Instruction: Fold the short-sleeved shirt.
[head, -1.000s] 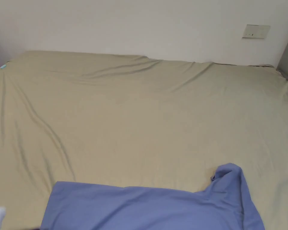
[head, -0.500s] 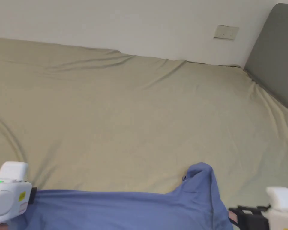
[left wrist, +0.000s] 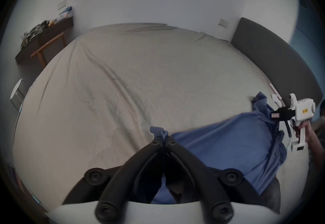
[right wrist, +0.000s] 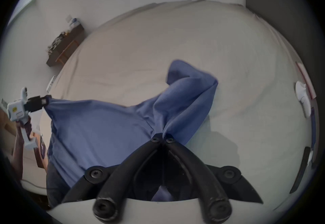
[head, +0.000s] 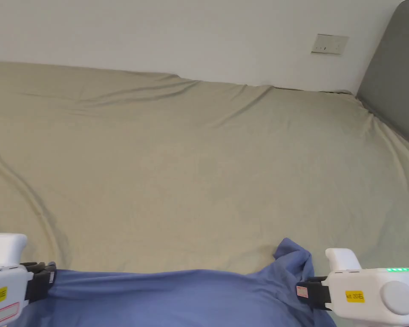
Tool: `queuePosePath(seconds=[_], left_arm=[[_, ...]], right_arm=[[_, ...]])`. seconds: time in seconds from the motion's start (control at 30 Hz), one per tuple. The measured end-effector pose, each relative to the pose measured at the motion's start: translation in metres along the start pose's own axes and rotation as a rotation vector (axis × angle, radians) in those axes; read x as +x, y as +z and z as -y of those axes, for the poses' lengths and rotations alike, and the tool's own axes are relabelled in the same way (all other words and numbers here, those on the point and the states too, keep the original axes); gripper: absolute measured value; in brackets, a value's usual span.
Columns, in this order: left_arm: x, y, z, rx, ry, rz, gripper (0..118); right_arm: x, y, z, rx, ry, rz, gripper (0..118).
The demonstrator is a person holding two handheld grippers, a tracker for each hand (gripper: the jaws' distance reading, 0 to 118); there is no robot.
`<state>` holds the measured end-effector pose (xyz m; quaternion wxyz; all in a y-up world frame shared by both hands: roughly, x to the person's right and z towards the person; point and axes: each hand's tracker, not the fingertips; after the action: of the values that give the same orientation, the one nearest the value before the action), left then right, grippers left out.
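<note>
Two grippers hold one blue shirt stretched between them at the near edge of the bed.

Left gripper: jaws closed together with a bunch of blue cloth pinched between the tips; a small tuft pokes out past them. In the head view it sits at the lower left corner, white body with black jaws meeting the shirt's left end. In the right gripper view it appears far off at the left edge, a hand gripping its handle.

Right gripper: jaws likewise closed, clamped on gathered cloth at the shirt's right end. A sleeve stands up and folds over beyond the tips. In the head view it sits at the lower right, green lights on its top, black jaws against the bunched fabric.

Shirt: upper edge runs fairly taut from one gripper to the other. In the left gripper view the body of the shirt hangs down below that edge, off the near side of the bed. How much of it rests on the sheet cannot be told.

Bed: olive-beige sheet with long creases, mostly on the left half. Grey headboard at right. Wall plate on the white wall behind. Dark cluttered side table far left in the left gripper view.
</note>
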<state>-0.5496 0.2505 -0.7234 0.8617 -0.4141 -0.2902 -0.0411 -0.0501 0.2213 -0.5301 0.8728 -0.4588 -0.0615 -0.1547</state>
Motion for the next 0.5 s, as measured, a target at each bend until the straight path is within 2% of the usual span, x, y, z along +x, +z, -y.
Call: queuePosePath(seconds=[0.07,0.17,0.27,0.3,0.33,0.4,0.43,0.47,0.5], left_arm=[[-0.006,0.017,0.002,-0.011,0.014,0.027,1],[-0.018,0.046,0.015,-0.001,-0.001,0.026,1],[-0.033,0.077,0.031,-0.008,0.025,0.047,1],[-0.024,0.095,0.039,-0.013,0.061,0.095,1],[-0.024,0.1,0.046,-0.026,0.081,0.113,1],[-0.021,0.105,0.068,-0.089,0.091,0.075,1],[-0.045,0.1,0.077,-0.124,0.07,0.073,1],[-0.044,0.097,0.09,-0.157,0.062,0.065,1],[-0.041,0.092,0.103,-0.206,0.062,0.062,1]], right_arm=[[0.005,0.023,0.006,0.029,-0.003,-0.029,0],[0.024,0.067,0.028,0.081,-0.038,-0.014,0],[0.031,0.113,0.055,0.108,-0.098,-0.017,0],[0.032,0.127,0.069,0.108,-0.139,-0.058,0],[0.029,0.134,0.078,0.109,-0.145,-0.069,0],[0.025,0.142,0.107,0.099,-0.105,-0.045,0],[0.025,0.141,0.12,0.08,-0.086,-0.039,0],[0.019,0.139,0.133,0.056,-0.088,-0.036,0],[0.024,0.132,0.151,0.022,-0.147,-0.043,0]])
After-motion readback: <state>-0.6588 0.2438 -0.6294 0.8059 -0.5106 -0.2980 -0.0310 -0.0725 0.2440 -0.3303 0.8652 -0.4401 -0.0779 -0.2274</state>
